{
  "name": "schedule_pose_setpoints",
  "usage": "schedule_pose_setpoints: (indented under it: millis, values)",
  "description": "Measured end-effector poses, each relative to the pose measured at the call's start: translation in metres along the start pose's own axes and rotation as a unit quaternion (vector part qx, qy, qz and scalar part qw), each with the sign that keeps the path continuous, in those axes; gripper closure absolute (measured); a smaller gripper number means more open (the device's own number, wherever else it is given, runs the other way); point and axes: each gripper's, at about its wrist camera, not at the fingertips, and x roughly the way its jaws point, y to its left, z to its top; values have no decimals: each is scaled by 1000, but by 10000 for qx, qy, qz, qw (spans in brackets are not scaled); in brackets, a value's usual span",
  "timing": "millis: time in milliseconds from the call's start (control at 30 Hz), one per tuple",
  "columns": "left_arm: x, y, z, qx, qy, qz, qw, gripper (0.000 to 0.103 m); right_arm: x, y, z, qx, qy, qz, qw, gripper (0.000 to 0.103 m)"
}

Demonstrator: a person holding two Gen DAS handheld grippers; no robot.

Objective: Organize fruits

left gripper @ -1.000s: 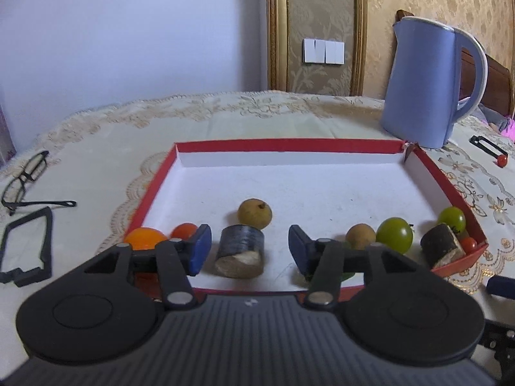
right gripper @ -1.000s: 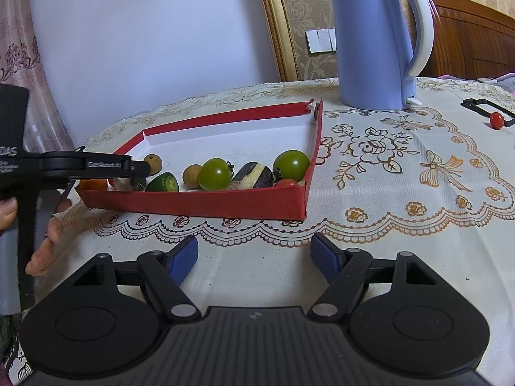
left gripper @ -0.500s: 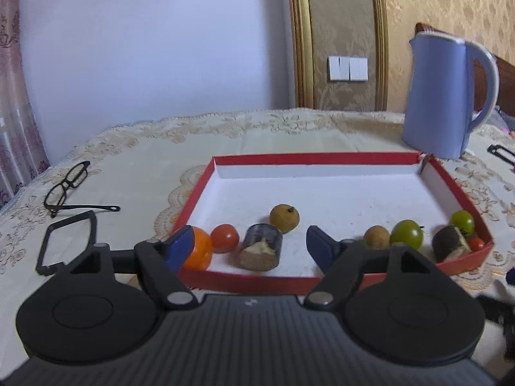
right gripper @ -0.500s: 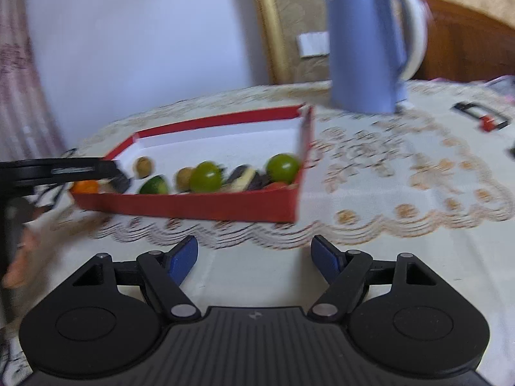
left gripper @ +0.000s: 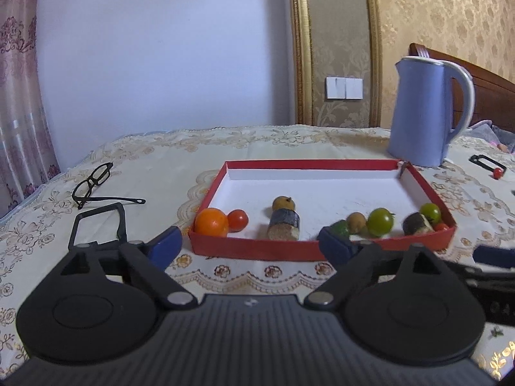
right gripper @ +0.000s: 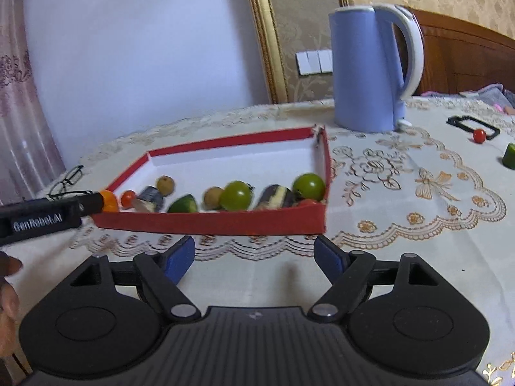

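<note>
A red tray (left gripper: 254, 249) (right gripper: 209, 223) with a white floor holds several fruits along its near edge: an orange (left gripper: 211, 222), a red tomato (left gripper: 238, 219), a dark cut piece (left gripper: 284, 227), a brown longan (left gripper: 284, 203), green tomatoes (left gripper: 380, 222) (right gripper: 308, 186) and a green wedge (right gripper: 182, 205). My left gripper (left gripper: 250, 248) is open and empty, in front of the tray. My right gripper (right gripper: 254, 257) is open and empty, in front of the tray's near right side. A loose red tomato (right gripper: 479, 135) and a green piece (right gripper: 509, 156) lie on the cloth at right.
A blue kettle (left gripper: 425, 111) (right gripper: 370, 70) stands behind the tray's right corner. Glasses (left gripper: 93, 181) and a black frame (left gripper: 96, 225) lie left of the tray. Another black frame (right gripper: 473, 125) lies far right. The left gripper's finger (right gripper: 48, 217) shows at left.
My left gripper has drawn back out of the tray and opened wider, leaving the dark cut piece inside. My right gripper has shifted and risen a little.
</note>
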Motion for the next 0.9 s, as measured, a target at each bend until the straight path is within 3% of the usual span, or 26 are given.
schedule_pose_setpoints:
  millis: [167, 367, 600, 900]
  values:
    - [-25, -5, -8, 62, -121, 20, 9999, 0, -10, 15, 1, -175, -112, -225, 9995, 18]
    - [-49, -5, -16, -61, -143, -28, 9999, 0, -20, 27, 0, -237, -213, -382, 9988, 18]
    - [-60, -3, -23, 11, -178, 147, 9997, 0, -27, 42, -8, -506, -341, -716, 9956, 18]
    - [-78, -9, -24, 136, -520, 485, 9974, 0, -43, 51, -8, -585, -767, -971, 9906, 18]
